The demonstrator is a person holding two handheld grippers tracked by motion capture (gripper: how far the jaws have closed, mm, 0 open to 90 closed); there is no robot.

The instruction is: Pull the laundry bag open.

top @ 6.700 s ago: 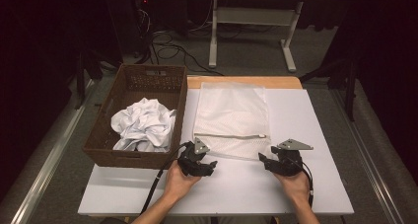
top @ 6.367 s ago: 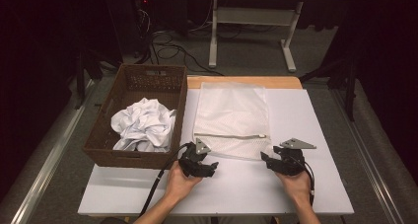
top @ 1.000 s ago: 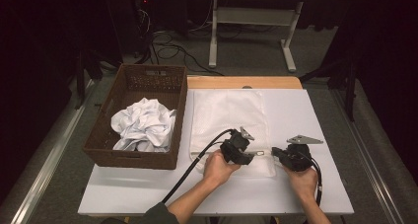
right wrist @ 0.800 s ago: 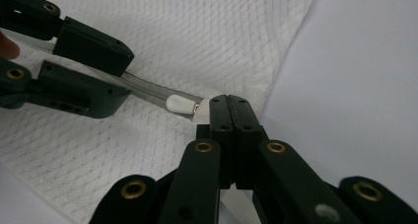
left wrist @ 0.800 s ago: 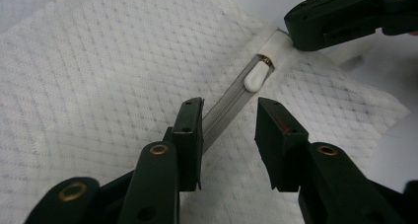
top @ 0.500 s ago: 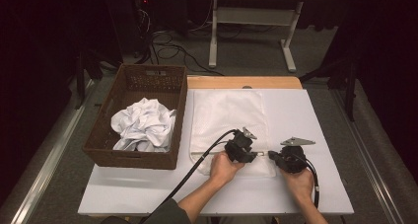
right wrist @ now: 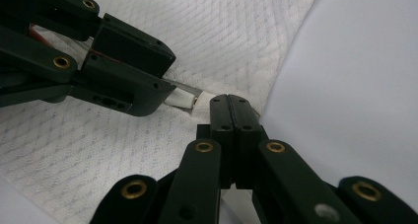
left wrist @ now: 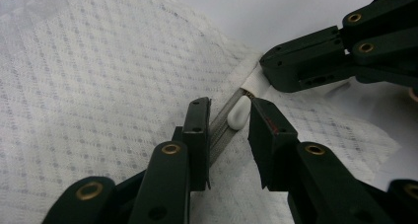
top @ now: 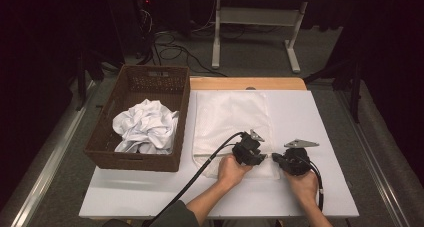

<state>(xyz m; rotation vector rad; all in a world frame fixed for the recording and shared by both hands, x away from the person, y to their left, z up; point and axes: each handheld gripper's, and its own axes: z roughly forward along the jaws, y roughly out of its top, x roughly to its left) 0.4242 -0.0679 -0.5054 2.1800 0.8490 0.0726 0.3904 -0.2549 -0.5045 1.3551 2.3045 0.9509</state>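
White table (top: 320, 112), white mesh zip bag (top: 227, 114)

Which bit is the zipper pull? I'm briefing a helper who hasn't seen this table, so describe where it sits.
Start at the white mesh laundry bag lying flat beside the brown wicker basket. Follow the zipper along its near edge to the end where the right gripper pinches the bag's corner. The zipper pull is the small smooth white teardrop there, between the left gripper's jaws, unlike the dotted mesh around it.

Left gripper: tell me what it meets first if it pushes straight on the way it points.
Most likely the white zipper pull, which lies between the left gripper's still-parted jaws on the mesh bag. Just beyond is the right gripper, clamped on the bag's edge.
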